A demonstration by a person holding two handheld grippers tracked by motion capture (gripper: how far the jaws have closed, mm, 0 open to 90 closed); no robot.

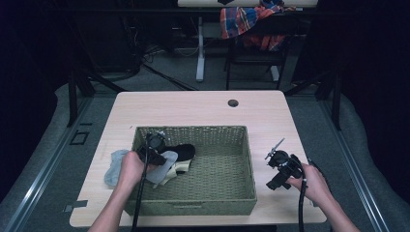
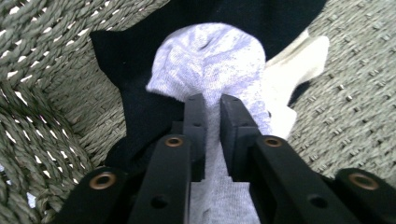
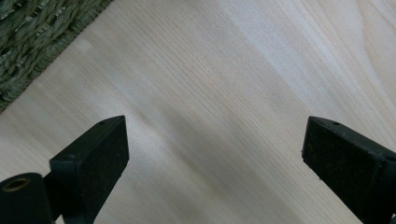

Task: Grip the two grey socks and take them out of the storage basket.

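Your left gripper [image 2: 212, 100] has its jaws pinched on a light grey sock [image 2: 212, 60], which drapes over the left wall of the woven basket [image 1: 241, 191] onto a black sock [image 2: 135, 56] and a cream one [image 2: 294, 65]. Your right gripper [image 3: 215, 149] hovers over the wooden table [image 3: 243, 70] just right of the basket, jaws wide apart with nothing between them.

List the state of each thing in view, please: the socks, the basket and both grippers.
Grey sock: pinched by the left gripper, draped over the basket wall.
Black sock: lying in the basket.
Cream sock: lying in the basket, partly covered.
Basket: upright on the table.
Right gripper: open, above bare table.
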